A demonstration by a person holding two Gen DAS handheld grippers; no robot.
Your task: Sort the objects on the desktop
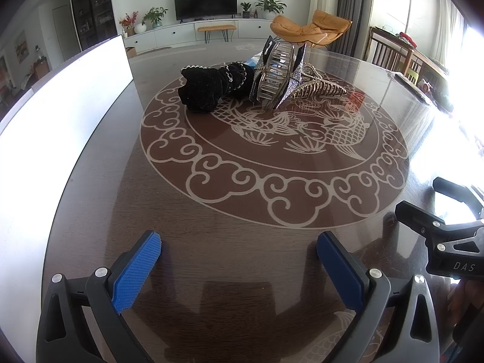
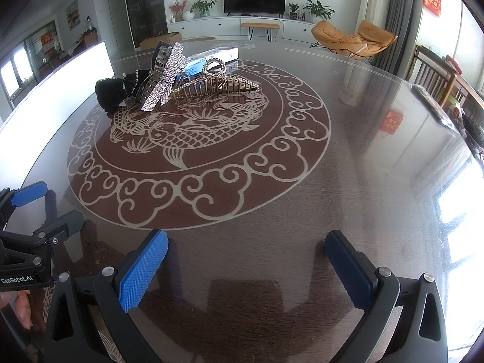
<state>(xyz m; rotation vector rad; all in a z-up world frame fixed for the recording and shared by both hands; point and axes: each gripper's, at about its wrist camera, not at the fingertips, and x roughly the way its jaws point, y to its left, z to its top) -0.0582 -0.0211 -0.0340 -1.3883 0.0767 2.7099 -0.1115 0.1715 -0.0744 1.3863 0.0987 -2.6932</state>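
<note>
A pile of hair accessories lies at the far side of the round glass-topped table (image 1: 242, 260) (image 2: 378, 166). It holds a black scrunchie (image 1: 208, 89) (image 2: 110, 92), a rhinestone bow claw clip (image 1: 279, 72) (image 2: 165, 77) and a gold claw clip (image 1: 319, 89) (image 2: 216, 86). A blue and white box (image 2: 211, 56) lies behind them. My left gripper (image 1: 239, 252) hovers open over the near table edge, far from the pile. My right gripper (image 2: 246, 251) is open too, nothing between its blue pads, and shows at the right edge of the left wrist view (image 1: 423, 202).
A bright white board (image 1: 60, 115) (image 2: 51, 90) stands along the table's left side. Wooden chairs (image 2: 438, 81) sit at the right. A person's fingers (image 2: 24, 308) hold the left gripper's handle. An orange lounge chair (image 1: 308, 27) and TV cabinet stand beyond the table.
</note>
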